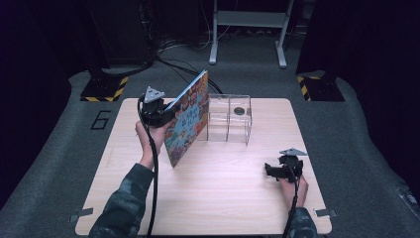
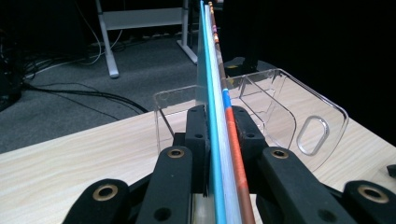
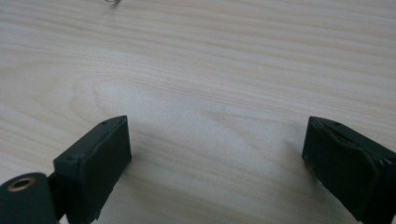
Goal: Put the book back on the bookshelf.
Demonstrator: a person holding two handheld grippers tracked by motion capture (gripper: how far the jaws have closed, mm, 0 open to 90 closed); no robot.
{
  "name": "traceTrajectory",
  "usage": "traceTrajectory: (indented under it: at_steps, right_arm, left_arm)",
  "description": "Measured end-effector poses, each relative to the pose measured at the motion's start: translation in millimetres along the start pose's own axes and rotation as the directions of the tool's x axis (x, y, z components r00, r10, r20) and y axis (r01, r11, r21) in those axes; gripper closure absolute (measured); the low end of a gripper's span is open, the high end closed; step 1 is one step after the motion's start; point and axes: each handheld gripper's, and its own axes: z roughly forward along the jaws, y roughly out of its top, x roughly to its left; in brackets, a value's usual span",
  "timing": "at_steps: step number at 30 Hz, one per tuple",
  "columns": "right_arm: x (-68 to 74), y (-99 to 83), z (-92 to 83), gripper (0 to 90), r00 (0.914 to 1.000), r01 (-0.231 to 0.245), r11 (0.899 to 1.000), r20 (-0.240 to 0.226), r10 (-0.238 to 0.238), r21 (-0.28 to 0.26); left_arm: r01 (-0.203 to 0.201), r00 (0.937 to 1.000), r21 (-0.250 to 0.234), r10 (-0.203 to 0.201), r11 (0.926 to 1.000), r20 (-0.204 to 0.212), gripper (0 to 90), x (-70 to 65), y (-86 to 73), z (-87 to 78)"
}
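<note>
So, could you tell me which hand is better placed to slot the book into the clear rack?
Left. The left gripper is shut on the book, held on edge right beside the rack. The right gripper rests open over bare table, apart from both.

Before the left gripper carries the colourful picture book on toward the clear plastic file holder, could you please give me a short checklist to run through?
1. Left gripper clamped on the colourful picture book: ok, the pads press both covers.
2. Book clear of the clear plastic file holder: ok, it stands tilted just left of it in the high view.
3. Holder slots free: ok, nothing shows through the clear walls.
4. Book edge lined up with a slot: cannot tell.
5. Right gripper out of the way: ok, it rests open on the pale wooden table, near the right edge.
</note>
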Motion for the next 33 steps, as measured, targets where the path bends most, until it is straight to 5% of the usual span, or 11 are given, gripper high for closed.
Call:
traceTrajectory:
  at_steps: [15, 25, 28, 29, 33]
  right_arm:
    - [0.3, 0.0, 0.0, 7.1, 1.0, 0.0, 1.0, 0.001, 0.0, 0.0]
    - [0.3, 0.0, 0.0, 7.1, 1.0, -0.001, 1.0, 0.0, 0.001, 0.001]
    - [0.3, 0.0, 0.0, 7.1, 1.0, 0.0, 1.0, 0.0, 0.0, 0.0]
    - [0.3, 0.0, 0.0, 7.1, 1.0, 0.0, 1.0, 0.0, 0.0, 0.001]
    - [0.2, 0.0, 0.0, 7.2, 1.0, 0.001, 1.0, 0.0, -0.001, 0.001]
  left_arm:
    - [0.009, 0.9997, 0.008, -0.009, 0.9999, 0.021, 78.4, 6.9, -1.8, 0.6]
    - [0.012, 0.9988, 0.024, -0.013, 0.9996, 0.047, 67.4, 15.3, -7.0, -3.2]
    - [0.021, 0.9982, 0.02, -0.022, 0.9996, 0.056, 60.2, 16.1, -8.2, -7.2]
    - [0.026, 0.9976, 0.025, -0.027, 0.9993, 0.063, 50.2, 16.5, -9.7, -10.1]
    - [0.03, 0.9972, 0.031, -0.032, 0.9991, 0.067, 32.8, 18.8, -14.7, -17.1]
